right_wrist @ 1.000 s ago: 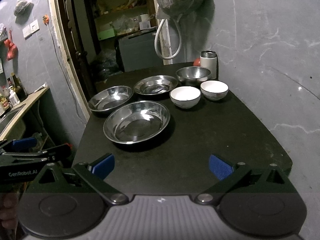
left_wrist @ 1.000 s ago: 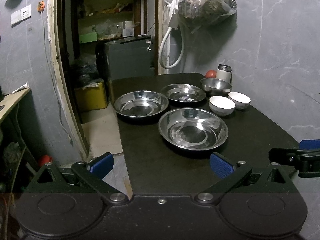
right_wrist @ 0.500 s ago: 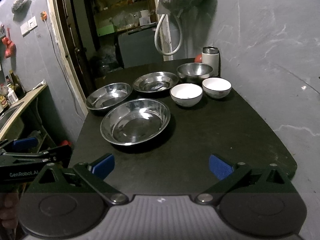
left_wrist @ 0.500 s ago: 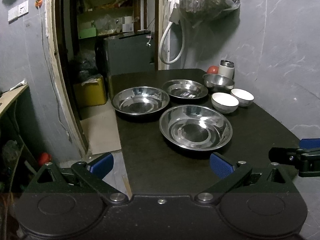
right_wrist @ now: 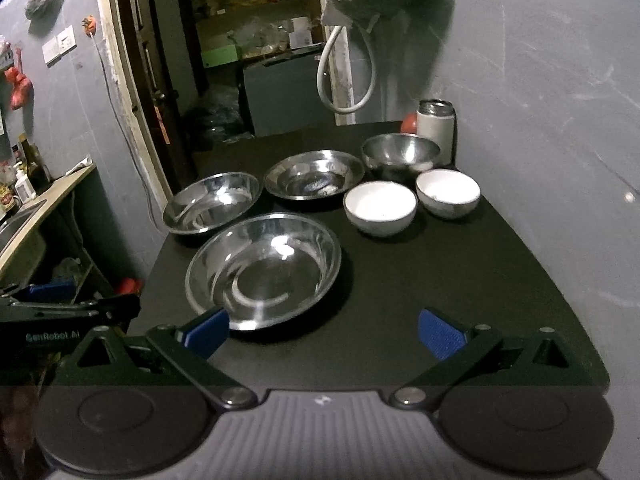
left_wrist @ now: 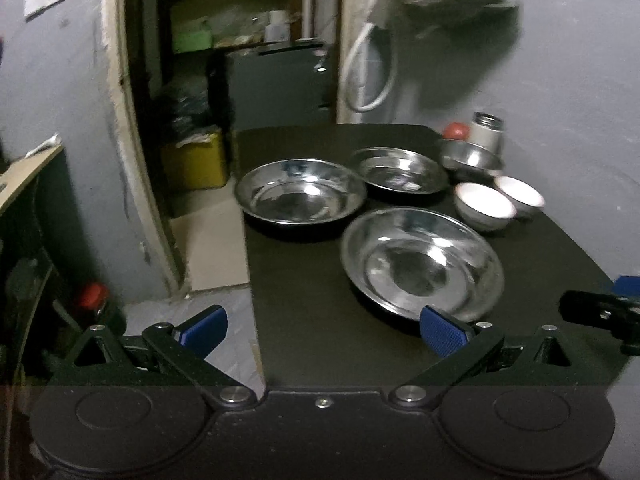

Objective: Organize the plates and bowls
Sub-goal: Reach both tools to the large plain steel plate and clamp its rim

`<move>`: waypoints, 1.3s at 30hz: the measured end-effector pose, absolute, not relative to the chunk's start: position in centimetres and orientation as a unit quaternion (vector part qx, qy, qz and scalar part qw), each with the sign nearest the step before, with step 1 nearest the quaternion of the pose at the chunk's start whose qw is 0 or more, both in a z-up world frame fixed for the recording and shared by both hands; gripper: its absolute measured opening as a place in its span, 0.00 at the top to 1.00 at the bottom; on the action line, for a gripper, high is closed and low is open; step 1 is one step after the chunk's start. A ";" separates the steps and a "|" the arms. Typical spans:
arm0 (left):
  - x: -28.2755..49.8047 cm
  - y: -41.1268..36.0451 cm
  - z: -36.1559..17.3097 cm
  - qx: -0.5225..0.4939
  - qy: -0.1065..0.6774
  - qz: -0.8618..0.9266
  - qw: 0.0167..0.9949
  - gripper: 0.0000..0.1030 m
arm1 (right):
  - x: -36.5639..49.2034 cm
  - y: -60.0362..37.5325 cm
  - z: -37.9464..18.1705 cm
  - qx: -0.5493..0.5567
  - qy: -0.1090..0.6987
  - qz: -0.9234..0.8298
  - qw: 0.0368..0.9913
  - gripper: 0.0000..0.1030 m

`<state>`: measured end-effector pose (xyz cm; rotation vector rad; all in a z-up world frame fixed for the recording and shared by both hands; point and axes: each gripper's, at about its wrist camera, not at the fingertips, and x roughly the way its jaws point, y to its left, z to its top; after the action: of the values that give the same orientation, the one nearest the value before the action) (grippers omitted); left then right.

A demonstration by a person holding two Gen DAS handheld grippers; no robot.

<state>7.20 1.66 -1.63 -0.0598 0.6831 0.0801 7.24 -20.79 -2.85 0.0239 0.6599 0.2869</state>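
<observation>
Our left tongs [left_wrist: 322,328] and right tongs [right_wrist: 322,330] both spread, empty. Nearest steel plate [right_wrist: 262,270] lies on the surface [right_wrist: 460,280] just ahead, between them, right tongs marginally nearer.

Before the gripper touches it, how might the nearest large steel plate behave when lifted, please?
The large shiny steel plate looks rigid and probably light. Its polished sloping rim may slip between pads, and it could slide on the black table if pushed.

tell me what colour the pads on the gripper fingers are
Blue pads with a fine textured pattern, on black fingers; clearest in the right wrist view.
</observation>
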 end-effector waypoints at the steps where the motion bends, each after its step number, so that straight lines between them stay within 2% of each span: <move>1: 7.8 2.0 -1.7 -0.036 0.337 0.047 0.940 0.01 | 8.0 -20.8 -2.8 0.010 0.321 0.144 0.936 0.00; 18: 17.5 8.8 0.3 -0.082 0.371 0.166 0.910 0.01 | 18.9 -18.1 -3.4 0.048 0.322 0.226 0.918 0.00; 32: 27.9 14.5 -1.1 -0.062 0.404 0.084 0.909 0.01 | 24.7 -10.6 -5.5 0.055 0.362 0.208 0.907 0.00; 37: 30.3 16.0 -2.6 -0.069 0.413 0.051 0.907 0.06 | 26.3 -9.0 -6.0 0.059 0.367 0.193 0.908 0.00; 39: 31.0 16.5 -3.0 -0.069 0.417 0.038 0.906 0.13 | 27.0 -8.3 -6.2 0.061 0.369 0.187 0.908 0.03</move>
<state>30.99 16.52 -3.04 -0.1427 0.8605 0.0776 26.97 -8.26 -6.19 0.1268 0.7624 0.3866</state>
